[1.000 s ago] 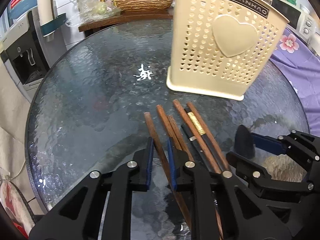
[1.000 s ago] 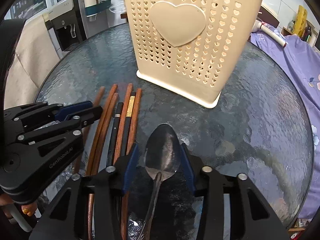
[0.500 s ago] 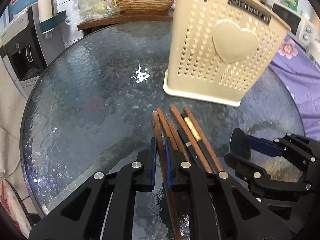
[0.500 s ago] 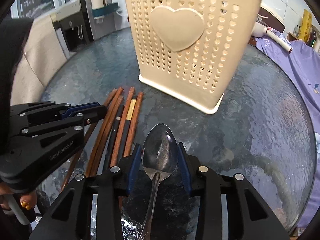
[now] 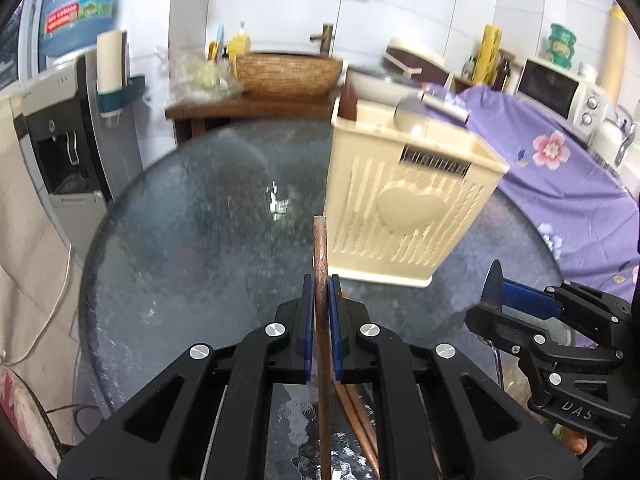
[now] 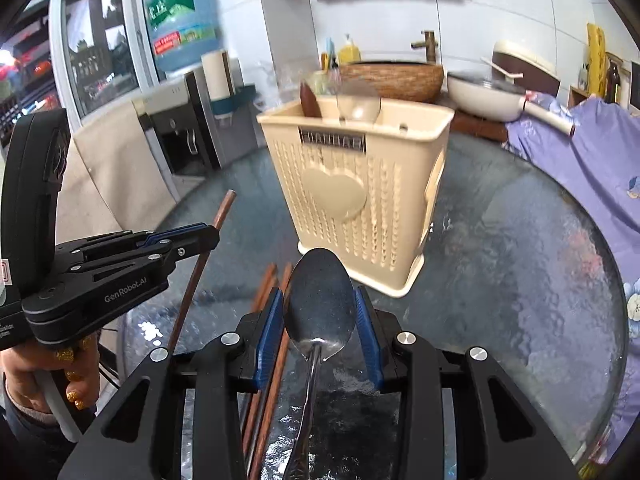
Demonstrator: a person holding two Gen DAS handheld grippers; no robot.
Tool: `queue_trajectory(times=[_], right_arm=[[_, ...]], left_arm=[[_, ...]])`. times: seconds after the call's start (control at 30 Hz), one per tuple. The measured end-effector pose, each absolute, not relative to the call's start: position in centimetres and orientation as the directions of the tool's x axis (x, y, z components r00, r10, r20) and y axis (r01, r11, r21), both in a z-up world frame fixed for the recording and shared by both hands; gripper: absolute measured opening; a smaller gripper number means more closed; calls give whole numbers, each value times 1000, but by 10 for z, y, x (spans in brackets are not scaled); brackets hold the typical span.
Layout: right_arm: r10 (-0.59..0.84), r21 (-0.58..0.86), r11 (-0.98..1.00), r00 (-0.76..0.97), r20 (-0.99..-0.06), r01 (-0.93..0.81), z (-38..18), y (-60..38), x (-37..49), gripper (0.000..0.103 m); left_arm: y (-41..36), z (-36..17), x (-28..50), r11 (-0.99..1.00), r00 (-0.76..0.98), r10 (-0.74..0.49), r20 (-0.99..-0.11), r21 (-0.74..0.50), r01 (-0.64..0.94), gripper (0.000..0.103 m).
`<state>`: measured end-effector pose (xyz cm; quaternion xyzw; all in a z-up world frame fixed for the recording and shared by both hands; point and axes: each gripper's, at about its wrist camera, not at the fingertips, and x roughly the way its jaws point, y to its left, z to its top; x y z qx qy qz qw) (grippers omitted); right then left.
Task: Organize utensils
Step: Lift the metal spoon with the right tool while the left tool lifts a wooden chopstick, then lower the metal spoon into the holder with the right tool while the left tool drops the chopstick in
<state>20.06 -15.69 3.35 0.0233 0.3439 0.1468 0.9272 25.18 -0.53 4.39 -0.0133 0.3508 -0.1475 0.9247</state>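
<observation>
Two utensils are carried clear of the glass bench (image 5: 168, 248), and much around them is smeared by motion blur: the holes of the cream utensil holder (image 6: 352, 184) read as streaks, and the two pieces standing inside it are hard to identify. The lower end of the wooden chopstick (image 5: 321, 264) is cut off by the frame edge, as is the handle of the metal spoon (image 6: 320, 304). The left gripper (image 5: 320, 312) is clenched on the chopstick, which runs straight between its jaws and juts past their tips toward the holder. The right gripper (image 6: 320, 320) grasps the spoon by the sides of its bowl, the jaws held partly apart by it, hollow side up. The remaining chopsticks (image 6: 268, 292) lie on the bench below the spoon, partly hidden behind the right gripper. Both grippers are tilted downward, side by side, before the holder; the person's hand (image 6: 60, 376) is seen under the left one.
</observation>
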Motion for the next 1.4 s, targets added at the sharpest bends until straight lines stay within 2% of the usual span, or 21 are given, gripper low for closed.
queue_trajectory(times=[0.2, 0.9, 1.17, 1.4], right_arm=[[327, 169, 944, 740, -587, -283, 51, -159, 195, 35], [335, 132, 941, 804, -492, -311, 71, -156, 186, 35], [339, 107, 939, 828, -446, -327, 95, -155, 192, 35], [334, 79, 941, 862, -382, -330, 131, -157, 204, 35]], left_arm=[[-2, 73, 236, 956, 759, -283, -587, -113, 269, 7], [3, 98, 224, 948, 786, -315, -532, -135, 289, 7], [5, 134, 222, 938, 814, -342, -469, -127, 321, 7], [6, 191, 227, 922, 842, -384, -378, -119, 367, 7]])
